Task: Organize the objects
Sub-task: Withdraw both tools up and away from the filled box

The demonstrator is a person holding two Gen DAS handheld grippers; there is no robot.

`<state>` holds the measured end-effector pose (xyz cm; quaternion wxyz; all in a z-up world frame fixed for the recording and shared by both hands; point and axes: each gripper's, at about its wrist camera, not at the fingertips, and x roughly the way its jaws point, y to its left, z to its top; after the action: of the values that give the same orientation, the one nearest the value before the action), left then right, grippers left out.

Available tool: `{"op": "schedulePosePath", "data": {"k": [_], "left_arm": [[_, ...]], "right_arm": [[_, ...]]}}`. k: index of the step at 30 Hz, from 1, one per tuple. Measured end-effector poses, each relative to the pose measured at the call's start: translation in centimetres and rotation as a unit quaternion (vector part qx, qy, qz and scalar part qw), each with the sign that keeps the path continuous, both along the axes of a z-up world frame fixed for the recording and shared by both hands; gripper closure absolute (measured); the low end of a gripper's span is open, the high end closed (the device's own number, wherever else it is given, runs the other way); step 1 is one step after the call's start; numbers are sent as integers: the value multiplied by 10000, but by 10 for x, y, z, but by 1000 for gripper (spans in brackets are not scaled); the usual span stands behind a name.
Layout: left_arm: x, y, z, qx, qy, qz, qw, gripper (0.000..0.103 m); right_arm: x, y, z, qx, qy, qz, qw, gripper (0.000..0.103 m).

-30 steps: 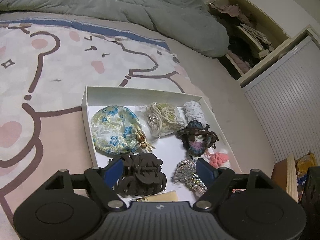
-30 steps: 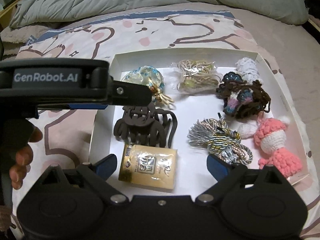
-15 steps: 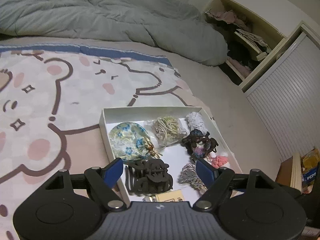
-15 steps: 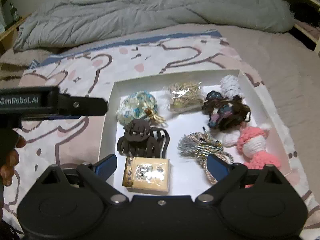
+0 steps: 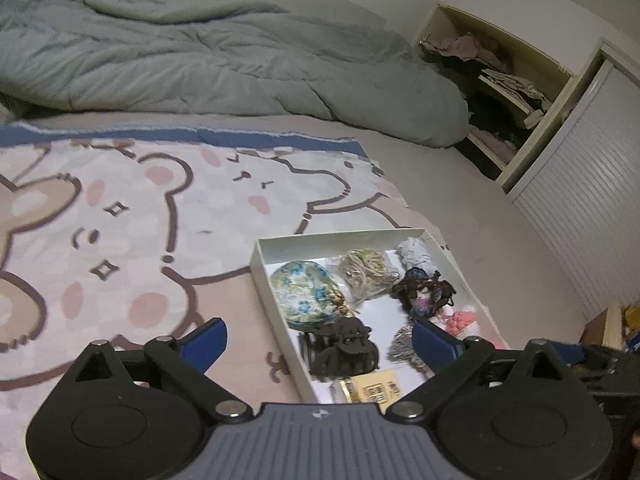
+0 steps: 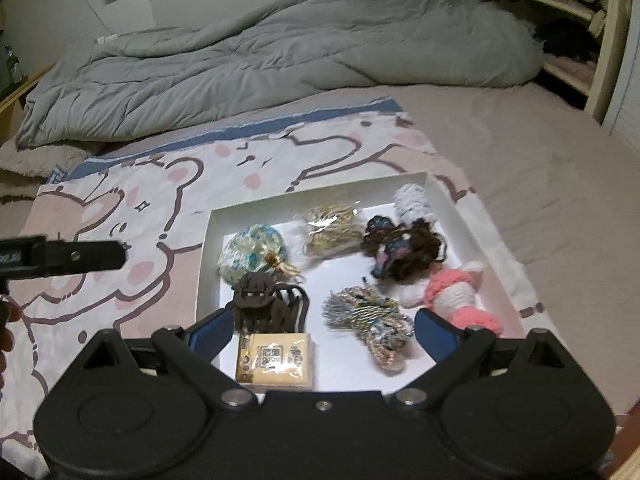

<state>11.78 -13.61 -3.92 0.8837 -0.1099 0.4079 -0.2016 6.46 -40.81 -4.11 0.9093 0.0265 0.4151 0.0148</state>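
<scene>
A white tray (image 5: 256, 264) lies on the bed and holds a floral pouch (image 5: 304, 296), a brown hair claw (image 5: 344, 350), a yellow packet (image 5: 372, 390), cord bundles and crochet pieces. My left gripper (image 5: 319, 342) hovers above the tray's near left edge; its jaws are opening with nothing between them. In the right wrist view the tray (image 6: 208, 248) shows the hair claw (image 6: 264, 304), the yellow packet (image 6: 274, 360), a braided cord bundle (image 6: 368, 320) and a pink crochet doll (image 6: 456, 296). My right gripper (image 6: 324, 332) hangs open and holds nothing above the tray's near edge.
A bear-print blanket (image 5: 120, 220) covers the bed under the tray. A grey duvet (image 5: 200, 60) is heaped at the far side. An open shelf with clothes (image 5: 500, 92) and a white slatted door (image 5: 580, 200) stand to the right. The left gripper's arm (image 6: 80, 256) reaches in beside the tray.
Both grippers have risen and drawn back from the tray, so it looks smaller and lower. The left gripper's fingers have spread wider. The objects in the tray have not moved.
</scene>
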Motion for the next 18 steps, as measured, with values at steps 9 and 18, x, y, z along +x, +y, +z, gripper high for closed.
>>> {"op": "schedulePosePath", "data": {"k": [9,18], "left_arm": [[-27,6,22,706,-342,-45,9969,0],[-54,7,27,1093,-585,-2,9923,0]], "right_arm": [[-28,1,16,-70,-378,-61,9992,2],[-54,4,27,-173,-749,-426,9961,1]]}}
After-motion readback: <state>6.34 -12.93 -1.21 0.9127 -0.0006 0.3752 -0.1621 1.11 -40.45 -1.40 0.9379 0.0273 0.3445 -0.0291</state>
